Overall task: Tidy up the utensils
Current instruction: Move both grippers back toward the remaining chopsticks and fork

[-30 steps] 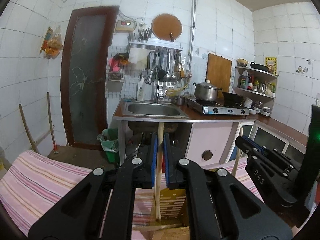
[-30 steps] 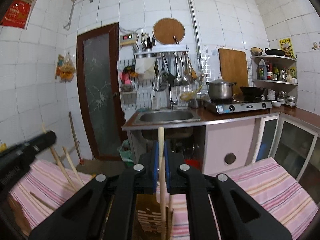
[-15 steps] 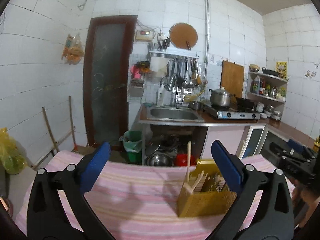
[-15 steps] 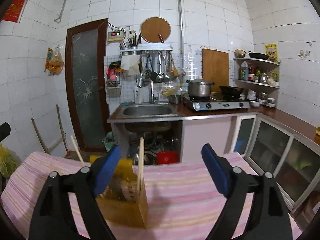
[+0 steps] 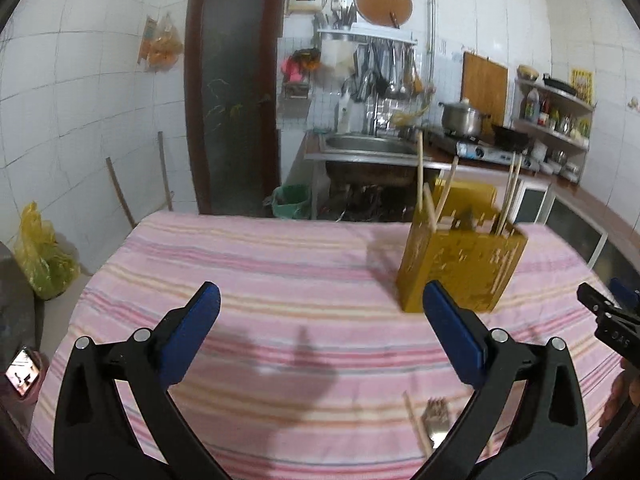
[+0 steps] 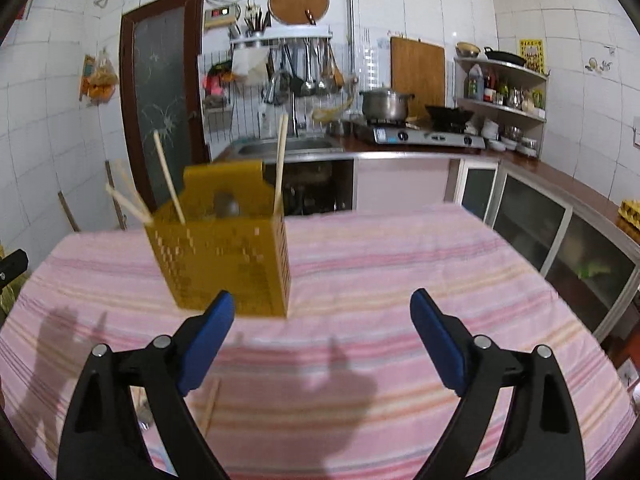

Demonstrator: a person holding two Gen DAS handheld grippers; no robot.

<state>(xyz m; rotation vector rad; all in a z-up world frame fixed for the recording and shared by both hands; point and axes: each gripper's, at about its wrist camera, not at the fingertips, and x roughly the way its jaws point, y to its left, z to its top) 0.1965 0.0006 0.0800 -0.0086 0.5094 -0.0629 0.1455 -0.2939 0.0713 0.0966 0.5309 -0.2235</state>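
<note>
A yellow perforated utensil holder (image 5: 460, 264) stands on the pink striped tablecloth (image 5: 280, 272), with several wooden chopsticks (image 5: 421, 176) upright in it. It also shows in the right wrist view (image 6: 224, 256) with chopsticks (image 6: 281, 160). My left gripper (image 5: 320, 332) is open and empty, in front and to the left of the holder. My right gripper (image 6: 322, 340) is open and empty, in front and to the right of it. A loose chopstick (image 5: 416, 424) and a fork (image 5: 438, 418) lie on the cloth near the front; the chopstick also shows in the right wrist view (image 6: 210, 404).
The right gripper's tip (image 5: 608, 316) shows at the right edge of the left wrist view. Behind the table are a sink counter (image 6: 288, 148), a stove with a pot (image 6: 386, 104), cabinets (image 6: 560, 232) and a door (image 5: 236, 112). A phone (image 5: 22, 372) lies at the left.
Both grippers have opened, let go of their chopsticks into the holder, and drawn back and up. The holder is now farther away in both views.
</note>
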